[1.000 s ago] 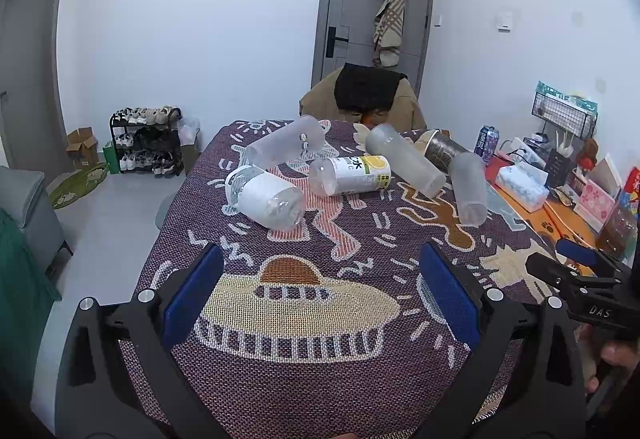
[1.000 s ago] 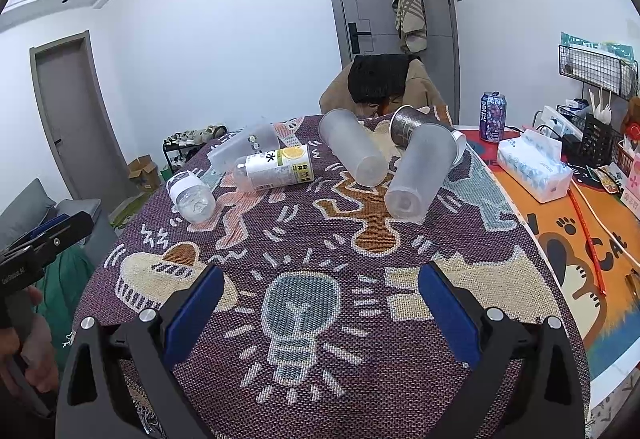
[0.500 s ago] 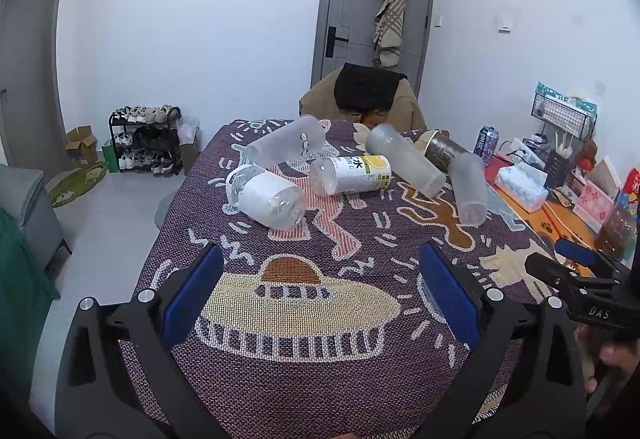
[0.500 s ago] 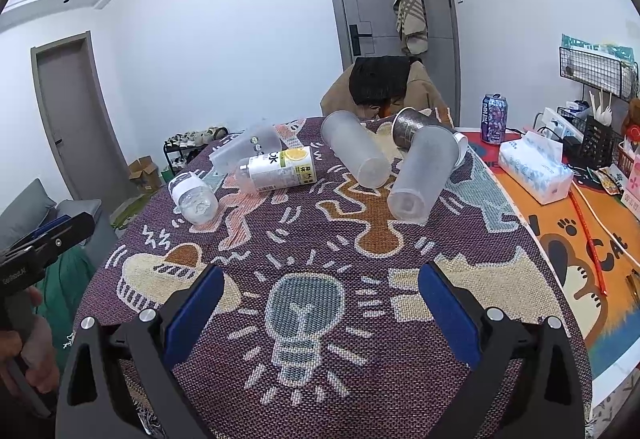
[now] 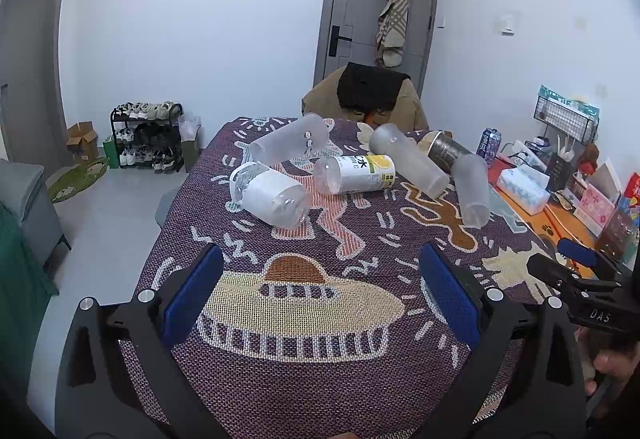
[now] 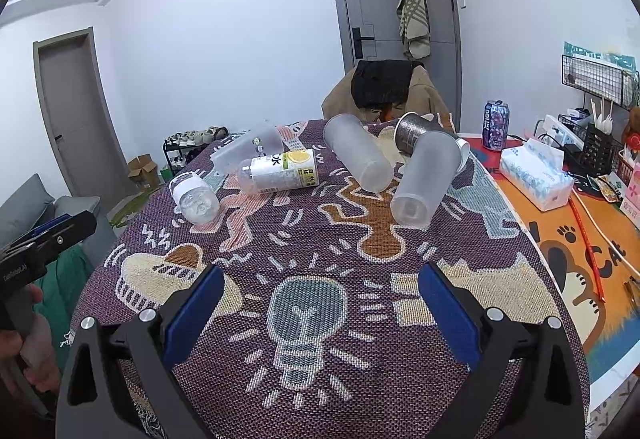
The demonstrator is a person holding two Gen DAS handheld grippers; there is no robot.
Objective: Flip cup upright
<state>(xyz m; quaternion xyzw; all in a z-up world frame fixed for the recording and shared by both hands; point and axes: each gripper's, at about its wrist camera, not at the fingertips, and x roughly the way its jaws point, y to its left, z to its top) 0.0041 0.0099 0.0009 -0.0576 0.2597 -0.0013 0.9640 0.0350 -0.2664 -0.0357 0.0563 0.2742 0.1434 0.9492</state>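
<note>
Several cups and bottles lie on their sides on the patterned tablecloth [image 5: 304, 367]. A white-labelled clear cup [image 5: 270, 195] lies nearest my left gripper [image 5: 320, 293], which is open and empty, well short of it. Behind it lie a frosted cup [image 5: 290, 144], a yellow-labelled bottle [image 5: 356, 174], a long frosted cup [image 5: 408, 159], a dark cup [image 5: 446, 150] and another frosted cup [image 5: 472, 189]. My right gripper [image 6: 320, 309] is open and empty, near the table's front edge; that last frosted cup [image 6: 426, 179] lies ahead of it, with the long frosted cup [image 6: 358, 157] further back.
A tissue box [image 6: 536, 175], a drinks can [image 6: 496, 125] and a wire rack [image 6: 600, 79] stand on the orange mat at the right. A chair with a coat [image 6: 384, 87] stands behind the table. A shoe rack [image 5: 146, 137] stands on the floor at the left.
</note>
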